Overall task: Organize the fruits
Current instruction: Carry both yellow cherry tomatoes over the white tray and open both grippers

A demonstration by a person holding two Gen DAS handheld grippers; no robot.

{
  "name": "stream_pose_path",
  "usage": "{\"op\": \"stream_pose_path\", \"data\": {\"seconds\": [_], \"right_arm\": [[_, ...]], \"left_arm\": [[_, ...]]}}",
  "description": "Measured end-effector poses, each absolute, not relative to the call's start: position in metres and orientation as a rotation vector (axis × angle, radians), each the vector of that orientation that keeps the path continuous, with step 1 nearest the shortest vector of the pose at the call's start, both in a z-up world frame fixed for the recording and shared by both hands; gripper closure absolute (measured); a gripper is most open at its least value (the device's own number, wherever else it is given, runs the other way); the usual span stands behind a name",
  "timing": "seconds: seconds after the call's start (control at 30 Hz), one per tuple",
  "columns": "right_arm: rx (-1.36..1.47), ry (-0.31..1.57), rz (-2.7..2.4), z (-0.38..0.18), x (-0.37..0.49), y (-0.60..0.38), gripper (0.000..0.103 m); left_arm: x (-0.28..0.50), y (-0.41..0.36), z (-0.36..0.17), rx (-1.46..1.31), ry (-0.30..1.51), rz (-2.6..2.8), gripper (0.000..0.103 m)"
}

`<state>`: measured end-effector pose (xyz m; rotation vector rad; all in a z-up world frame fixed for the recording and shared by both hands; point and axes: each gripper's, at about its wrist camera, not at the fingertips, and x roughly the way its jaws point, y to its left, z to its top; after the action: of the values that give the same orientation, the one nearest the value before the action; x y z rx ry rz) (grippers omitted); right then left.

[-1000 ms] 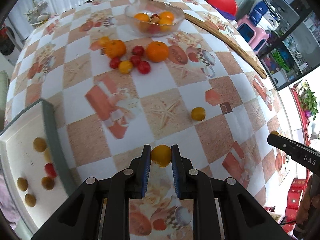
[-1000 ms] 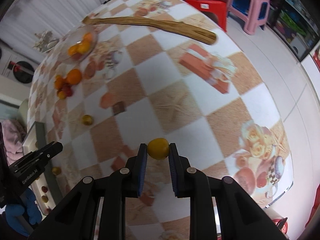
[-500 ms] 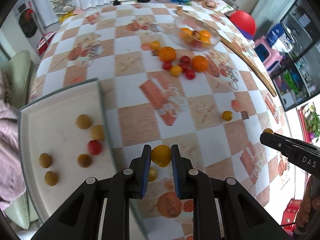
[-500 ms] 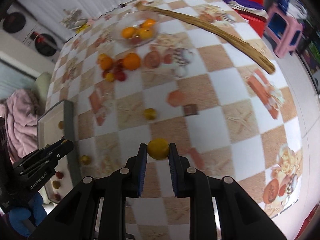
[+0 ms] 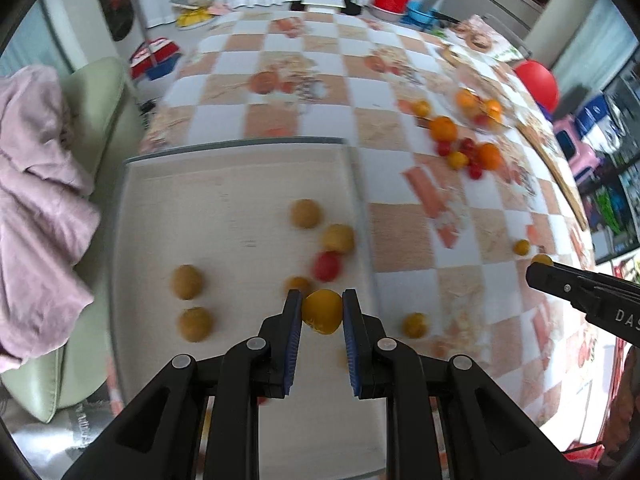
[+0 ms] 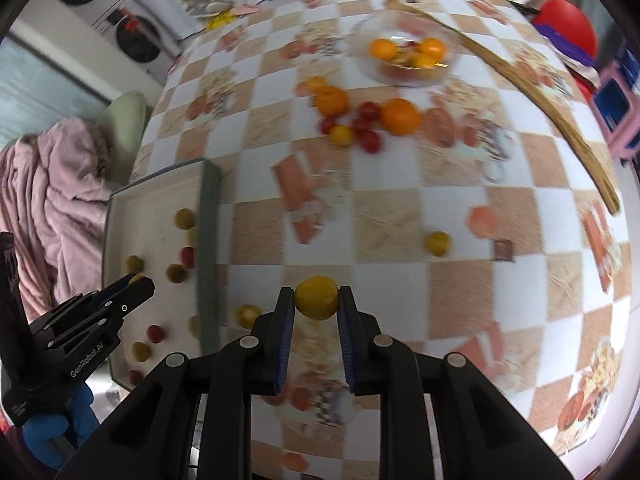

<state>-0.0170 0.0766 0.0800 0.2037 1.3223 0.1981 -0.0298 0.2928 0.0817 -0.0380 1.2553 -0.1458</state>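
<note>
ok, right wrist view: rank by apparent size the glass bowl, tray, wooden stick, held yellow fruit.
1. wooden stick, longest
2. tray, partly cut off
3. glass bowl
4. yellow fruit, smallest, though nearest the camera

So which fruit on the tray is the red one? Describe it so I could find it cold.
Start at the white tray on the table's edge. Go to the cluster by its right rim, just ahead of the left hand-held gripper. The red tomato sits below a yellow fruit; everything else nearby is yellow or brownish.

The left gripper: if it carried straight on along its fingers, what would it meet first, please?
Probably the tray floor: the left gripper, shut on a yellow fruit, points steeply down over its right part, near its rim; depth is unclear.
</note>
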Motion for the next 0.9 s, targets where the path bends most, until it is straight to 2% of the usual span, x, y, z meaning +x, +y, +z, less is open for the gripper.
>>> {"op": "stream_pose_path", "data": {"seconds": [0.33, 0.53, 0.9], "right_arm": [[0.159, 1.353, 0.37, 0.064, 0.038, 0.17, 0.079], [0.146, 1.376, 0.404, 0.044, 0.075, 0.212, 0.079], [0.1, 1.416, 0.385, 0.012, 0.106, 0.231, 0.079]], "left_arm": [[0.012, 0.36, 0.061, -0.076, 1.244, 0.016, 0.081], [0.04, 0.371, 0.039, -0.058, 1.251, 0.052, 0.081], [0.057, 0.373, 0.019, -0.009, 1.265, 0.084, 0.081]]}}
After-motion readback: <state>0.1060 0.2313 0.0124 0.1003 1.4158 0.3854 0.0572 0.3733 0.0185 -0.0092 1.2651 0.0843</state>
